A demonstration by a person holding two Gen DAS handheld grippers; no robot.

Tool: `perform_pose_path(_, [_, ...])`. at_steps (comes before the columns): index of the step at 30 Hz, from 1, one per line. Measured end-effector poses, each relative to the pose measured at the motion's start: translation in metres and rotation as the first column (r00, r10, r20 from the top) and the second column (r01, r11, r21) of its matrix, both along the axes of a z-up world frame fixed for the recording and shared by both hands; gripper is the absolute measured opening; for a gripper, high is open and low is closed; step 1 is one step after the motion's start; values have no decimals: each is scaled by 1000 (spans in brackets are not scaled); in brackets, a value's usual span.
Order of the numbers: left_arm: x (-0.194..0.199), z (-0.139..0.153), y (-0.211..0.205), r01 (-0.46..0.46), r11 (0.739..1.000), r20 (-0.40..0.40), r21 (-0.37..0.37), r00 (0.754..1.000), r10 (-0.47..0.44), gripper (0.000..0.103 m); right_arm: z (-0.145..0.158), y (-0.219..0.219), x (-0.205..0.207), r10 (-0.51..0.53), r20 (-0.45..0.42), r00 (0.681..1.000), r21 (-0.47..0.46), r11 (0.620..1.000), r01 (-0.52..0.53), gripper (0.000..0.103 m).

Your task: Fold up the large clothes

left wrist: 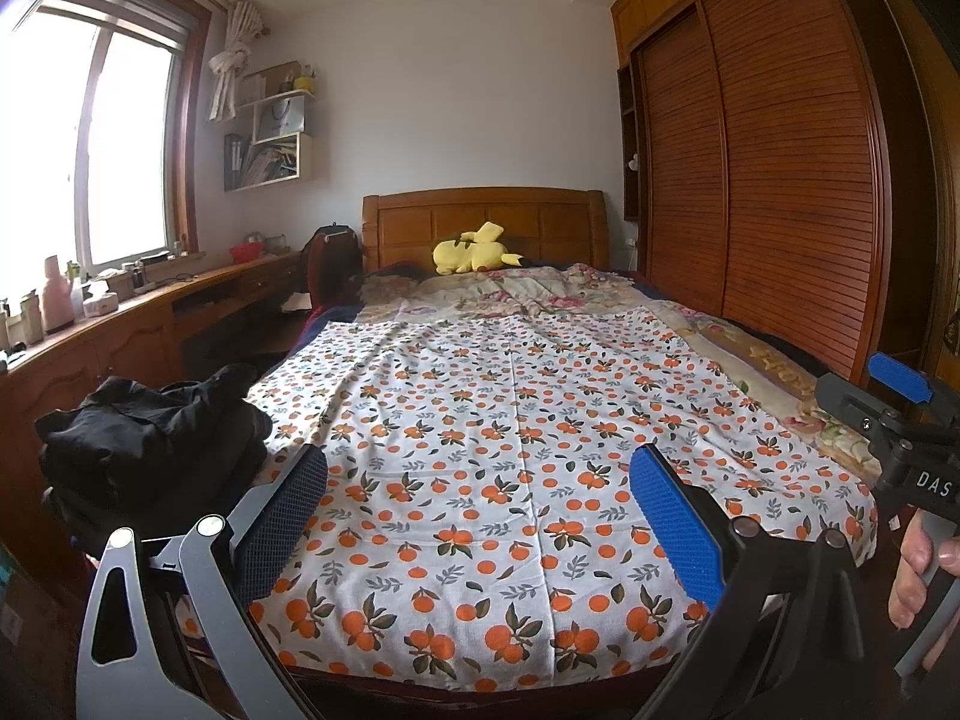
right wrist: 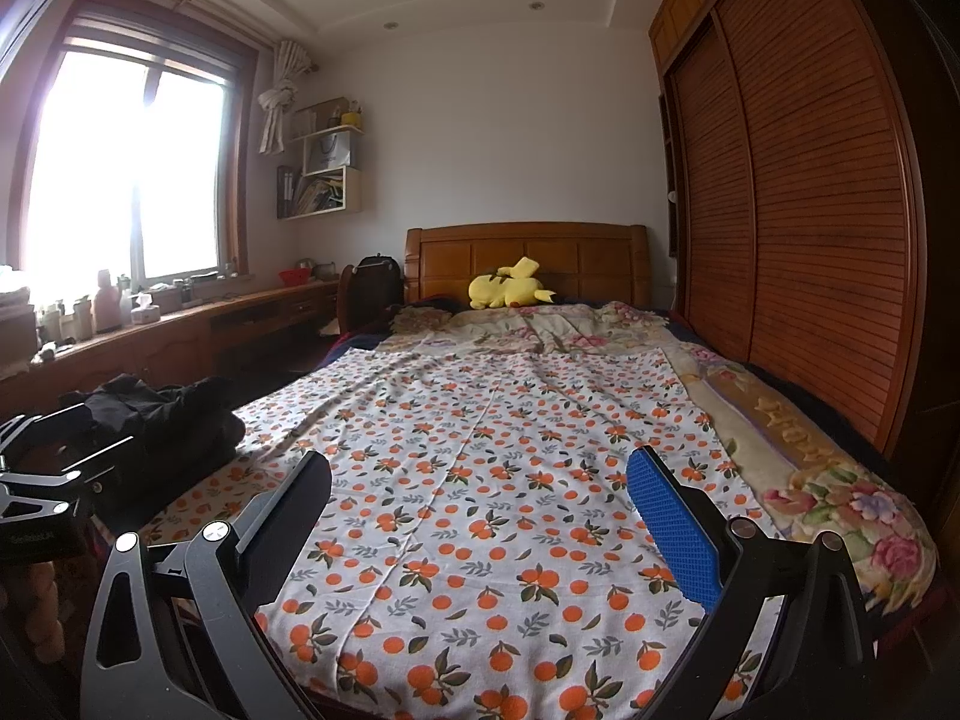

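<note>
Orange-print sheet (left wrist: 510,450) spread across bed (right wrist: 810,468); black clothes (left wrist: 150,438) heaped at its left edge. Left gripper (left wrist: 480,516) and right gripper (right wrist: 480,516) both spread wide, holding nothing. Louvred wardrobe (left wrist: 780,180) alongside.

A crumpled black fabric garment (left wrist: 150,438) (right wrist: 162,420) lies heaped and unfolded at the left edge of the bed, on the orange-printed white sheet (left wrist: 510,450) (right wrist: 480,480).
</note>
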State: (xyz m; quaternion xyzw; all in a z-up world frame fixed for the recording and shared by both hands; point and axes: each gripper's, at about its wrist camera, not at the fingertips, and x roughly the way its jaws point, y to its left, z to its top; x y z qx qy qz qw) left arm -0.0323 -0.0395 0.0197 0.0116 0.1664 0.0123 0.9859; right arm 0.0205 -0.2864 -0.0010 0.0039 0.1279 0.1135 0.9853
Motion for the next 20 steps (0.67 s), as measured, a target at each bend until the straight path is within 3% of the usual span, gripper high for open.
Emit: perform_pose_path(20, [2, -1, 1, 2, 1000, -3, -3, 1000, -2, 102, 0, 1, -1, 0, -1, 1000, -1, 1000, 0, 95])
